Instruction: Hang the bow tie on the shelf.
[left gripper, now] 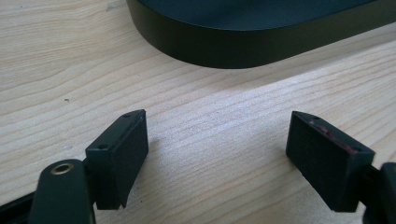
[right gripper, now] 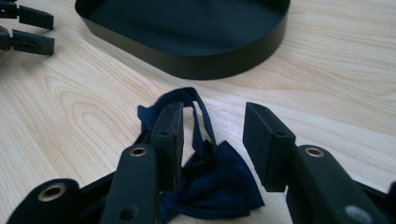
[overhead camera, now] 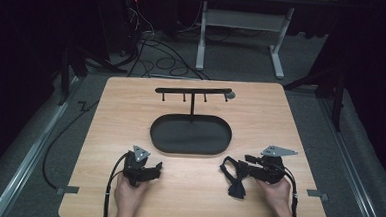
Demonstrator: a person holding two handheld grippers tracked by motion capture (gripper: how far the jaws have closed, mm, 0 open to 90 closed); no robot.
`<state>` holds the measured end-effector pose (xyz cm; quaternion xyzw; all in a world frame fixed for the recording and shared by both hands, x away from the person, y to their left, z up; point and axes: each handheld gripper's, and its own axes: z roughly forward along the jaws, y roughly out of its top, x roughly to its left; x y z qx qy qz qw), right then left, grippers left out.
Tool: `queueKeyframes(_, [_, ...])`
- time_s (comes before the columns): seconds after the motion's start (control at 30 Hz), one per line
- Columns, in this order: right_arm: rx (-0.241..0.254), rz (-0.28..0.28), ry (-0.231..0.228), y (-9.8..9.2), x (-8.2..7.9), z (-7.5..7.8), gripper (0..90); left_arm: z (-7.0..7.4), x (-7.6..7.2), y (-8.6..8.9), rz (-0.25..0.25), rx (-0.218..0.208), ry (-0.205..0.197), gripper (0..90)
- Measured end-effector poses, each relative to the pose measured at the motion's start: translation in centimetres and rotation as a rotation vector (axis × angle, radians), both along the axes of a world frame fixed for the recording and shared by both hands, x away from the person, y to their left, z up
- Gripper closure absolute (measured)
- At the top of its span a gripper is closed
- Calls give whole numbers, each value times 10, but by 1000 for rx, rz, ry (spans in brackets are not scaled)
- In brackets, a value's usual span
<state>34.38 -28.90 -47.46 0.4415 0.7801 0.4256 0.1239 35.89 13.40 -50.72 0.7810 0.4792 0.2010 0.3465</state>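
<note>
No brand, label or writing can be read on anything here. The right gripper [right gripper: 212, 140] has its jaws partly apart, with a gap between the pads; the dark blue bow tie [right gripper: 210, 182] lies on the table [right gripper: 70, 116] under and between them, its strap looping up beside the left pad. Whether that pad touches the strap cannot be told, and nothing is pinched between the two pads. In the high view the bow tie [overhead camera: 235, 178] sits near the front edge on the right, just left of the right gripper [overhead camera: 250, 166] and in front of the black oval tray [overhead camera: 155, 136]. The left gripper [left gripper: 217, 149] is spread wide over bare wood, holding nothing, its pads close to the tray wall [left gripper: 224, 49]. Behind the tray stands a black T-shaped rack [overhead camera: 193, 92] with small hooks.
</note>
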Motion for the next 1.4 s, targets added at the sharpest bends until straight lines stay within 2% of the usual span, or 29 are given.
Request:
queueKeyframes(0.1, [-5, 11, -2, 5, 3, 0, 614, 0, 0, 0, 0, 0, 0, 213])
queueKeyframes(0.23, [-25, 24, 12, 11, 8, -3, 630, 0, 0, 0, 0, 0, 0, 213])
queueKeyframes(0.57, [-34, 44, 54, 19, 15, -13, 671, 0, 0, 0, 0, 0, 0, 213])
queueKeyframes(0.63, [-36, 50, 71, 20, 18, -16, 699, 0, 0, 0, 0, 0, 0, 213])
queueKeyframes(0.87, [-44, 68, 89, 22, 20, -20, 796, 0, 0, 0, 0, 0, 0, 213])
queueKeyframes(1.17, [-38, 94, 83, 22, 20, -20, 889, 0, 0, 0, 0, 0, 0, 213])
queueKeyframes(1.4, [-10, 110, 29, 19, 15, -12, 899, 0, 0, 0, 0, 0, 0, 213])
